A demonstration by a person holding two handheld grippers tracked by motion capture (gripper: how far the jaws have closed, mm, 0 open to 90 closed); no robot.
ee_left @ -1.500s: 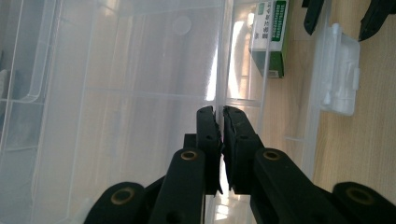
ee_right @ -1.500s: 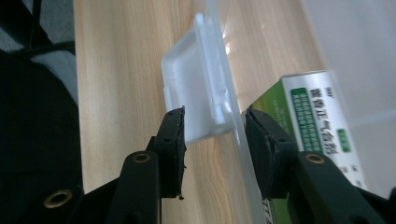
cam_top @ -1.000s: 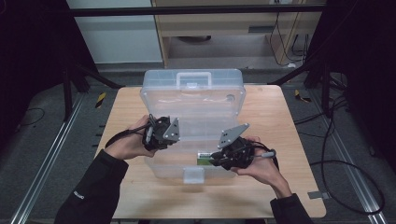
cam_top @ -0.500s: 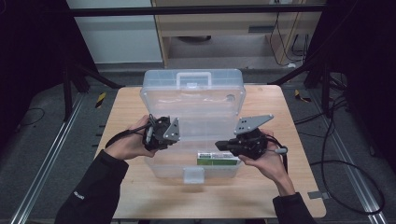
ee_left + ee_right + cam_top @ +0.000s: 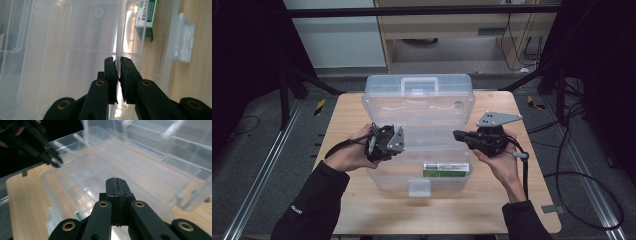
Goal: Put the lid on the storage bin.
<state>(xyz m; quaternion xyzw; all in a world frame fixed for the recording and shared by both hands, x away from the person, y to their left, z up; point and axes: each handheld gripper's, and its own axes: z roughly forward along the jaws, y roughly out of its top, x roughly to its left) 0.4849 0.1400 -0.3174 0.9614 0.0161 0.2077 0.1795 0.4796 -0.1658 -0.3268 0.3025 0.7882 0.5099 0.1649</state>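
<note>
Setting: probably a lab or workshop; wooden table (image 5: pixel 362 115) on metal floor rails (image 5: pixel 257 185), loose cables (image 5: pixel 582 175), dark frame posts (image 5: pixel 287 95), cabinet (image 5: pixel 452 30) behind

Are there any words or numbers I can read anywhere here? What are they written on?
None can be read.
Green and white box in the clear plastic case: it carries print on its white label, seen also in the left gripper view, but too small and blurred to read.
Dark sleeve of the person's left arm: a tiny pale mark, too small to read.
</note>
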